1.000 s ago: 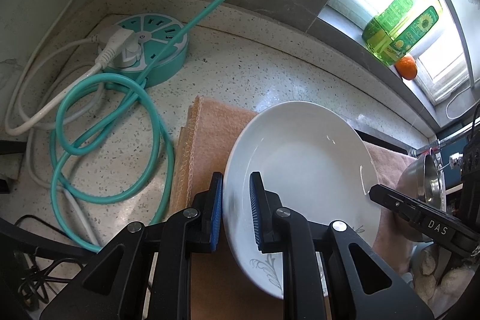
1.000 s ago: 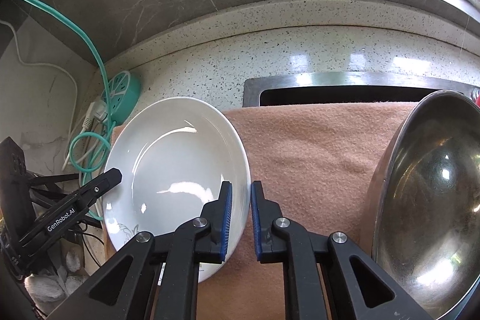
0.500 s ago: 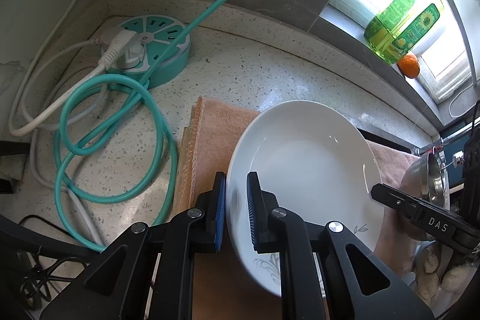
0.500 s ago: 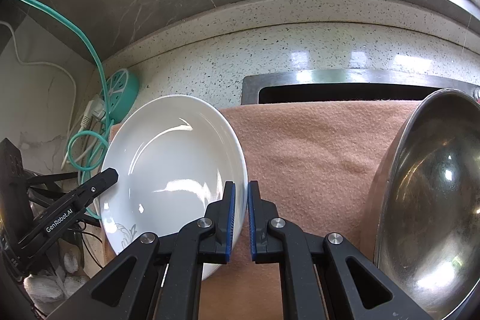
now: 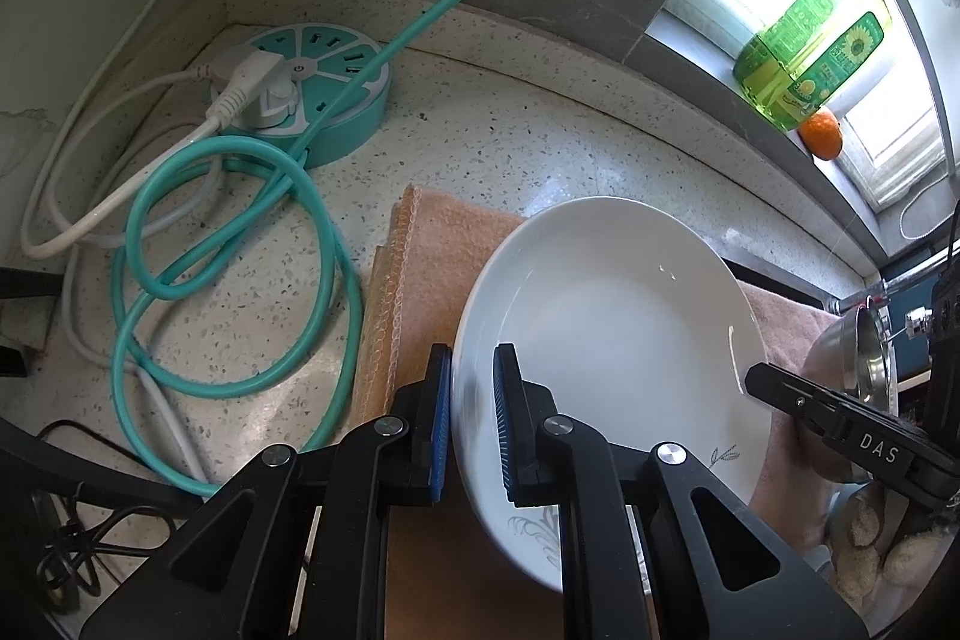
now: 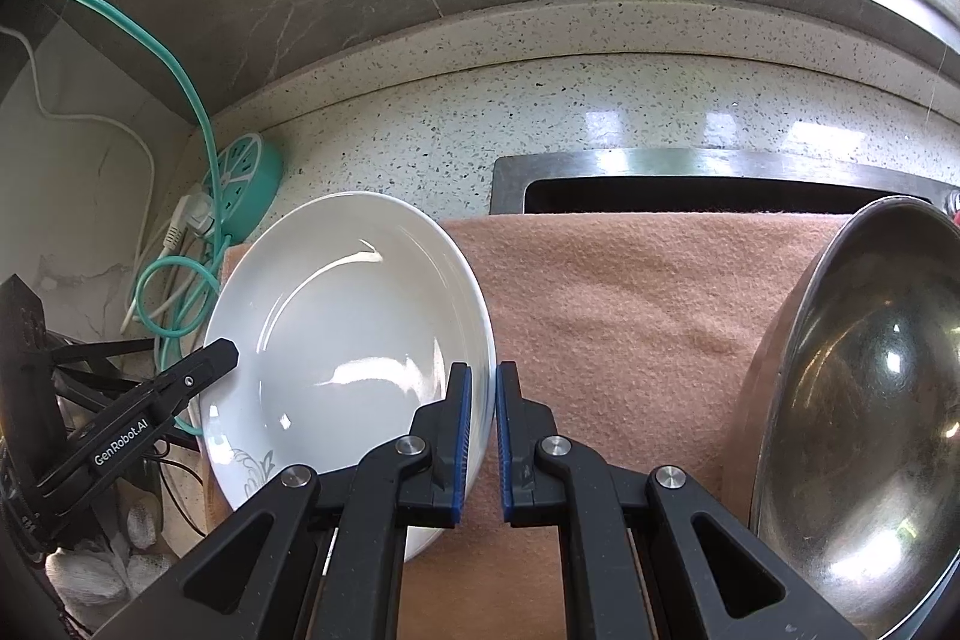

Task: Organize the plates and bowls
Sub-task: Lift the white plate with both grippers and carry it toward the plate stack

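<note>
Currently left gripper (image 5: pixel 471 421) and right gripper (image 6: pixel 482 436), ribbed blue pads, both clamp opposite rims of one glossy white plate (image 5: pixel 612 334), lower centre, above a fuzzy peach towel (image 6: pixel 630 298). One shiny steel bowl (image 6: pixel 858 412) at right. Upper left: one round teal power hub (image 5: pixel 327 100), coiled teal cable (image 5: pixel 240 244).

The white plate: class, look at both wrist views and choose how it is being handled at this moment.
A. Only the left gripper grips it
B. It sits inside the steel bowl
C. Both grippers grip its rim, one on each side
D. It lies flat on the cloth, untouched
C: the left gripper and the right gripper each have their fingers closed on opposite edges of the white plate, tilted above the cloth.
</note>
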Demonstrator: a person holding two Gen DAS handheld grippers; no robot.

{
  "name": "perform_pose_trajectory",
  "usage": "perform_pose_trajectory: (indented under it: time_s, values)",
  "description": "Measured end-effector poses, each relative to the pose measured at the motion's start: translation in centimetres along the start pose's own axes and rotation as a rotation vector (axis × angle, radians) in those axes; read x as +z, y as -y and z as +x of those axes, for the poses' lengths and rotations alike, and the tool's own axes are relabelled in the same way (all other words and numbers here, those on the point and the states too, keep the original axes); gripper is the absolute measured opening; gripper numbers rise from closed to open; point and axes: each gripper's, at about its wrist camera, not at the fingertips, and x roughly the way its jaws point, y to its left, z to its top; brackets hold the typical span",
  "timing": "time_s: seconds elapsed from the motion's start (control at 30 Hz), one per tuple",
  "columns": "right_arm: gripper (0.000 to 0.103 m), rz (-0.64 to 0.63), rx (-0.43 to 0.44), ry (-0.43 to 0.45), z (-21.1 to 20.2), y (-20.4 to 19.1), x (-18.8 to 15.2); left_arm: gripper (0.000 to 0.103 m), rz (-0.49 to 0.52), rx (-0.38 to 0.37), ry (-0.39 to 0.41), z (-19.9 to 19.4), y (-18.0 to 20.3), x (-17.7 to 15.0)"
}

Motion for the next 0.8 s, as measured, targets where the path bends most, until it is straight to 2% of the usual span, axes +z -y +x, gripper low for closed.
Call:
perform_pose_trajectory:
  time_s: [0.37, 0.43, 0.5, 0.8]
  values:
    - [0.007, -0.027, -0.014, -0.020, 0.57, -0.20, 0.06, 0.012, -0.009, 0.012, 0.006, -0.34, -0.24, 0.06]
    - [0.007, -0.025, -0.012, -0.019, 0.64, -0.19, 0.00, 0.007, 0.002, 0.009, 0.000, -0.33, -0.02, -0.09]
    - [0.007, -0.026, -0.012, -0.018, 0.64, -0.21, -0.02, 0.007, 0.001, 0.016, 0.008, -0.39, 0.10, -0.19]
    - [0.007, -0.020, -0.005, -0.016, 0.39, -0.34, -0.08, 0.006, -0.039, -0.006, 0.008, -0.77, -0.39, -0.35]
